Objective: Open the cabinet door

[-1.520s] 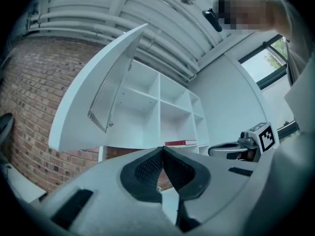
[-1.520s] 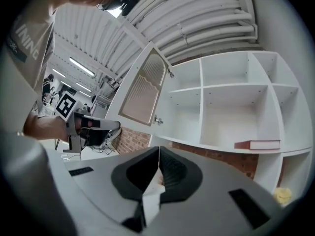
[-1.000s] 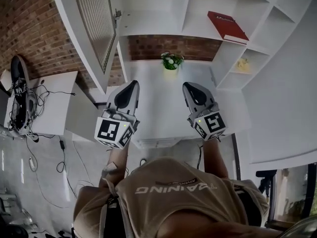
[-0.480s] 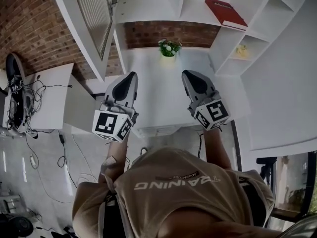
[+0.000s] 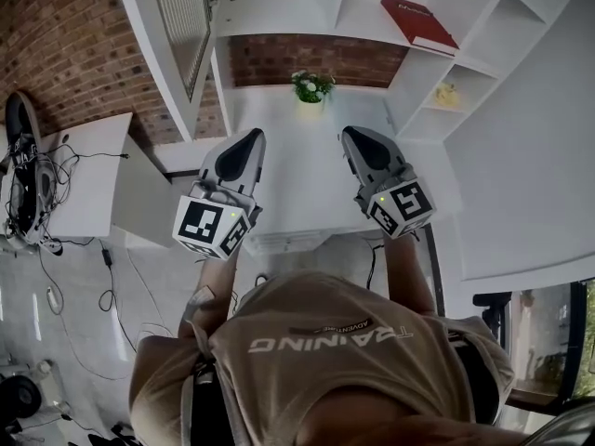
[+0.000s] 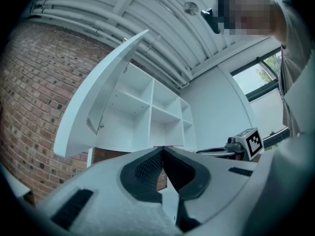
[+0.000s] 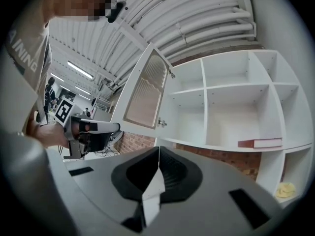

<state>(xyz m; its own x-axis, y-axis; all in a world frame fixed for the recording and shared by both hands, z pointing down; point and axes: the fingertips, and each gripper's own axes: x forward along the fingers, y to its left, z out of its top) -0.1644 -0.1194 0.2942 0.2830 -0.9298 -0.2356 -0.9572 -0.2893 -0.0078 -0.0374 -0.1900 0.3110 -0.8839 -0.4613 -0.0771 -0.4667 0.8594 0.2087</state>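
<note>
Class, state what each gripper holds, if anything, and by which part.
Nothing: the left gripper and right gripper are both shut and empty, apart from the open door.

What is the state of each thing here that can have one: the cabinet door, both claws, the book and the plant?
cabinet door: open, swung wide to the left
left claw: shut, nothing between the jaws
right claw: shut, nothing between the jaws
red book: closed, lying flat
potted plant: upright
</note>
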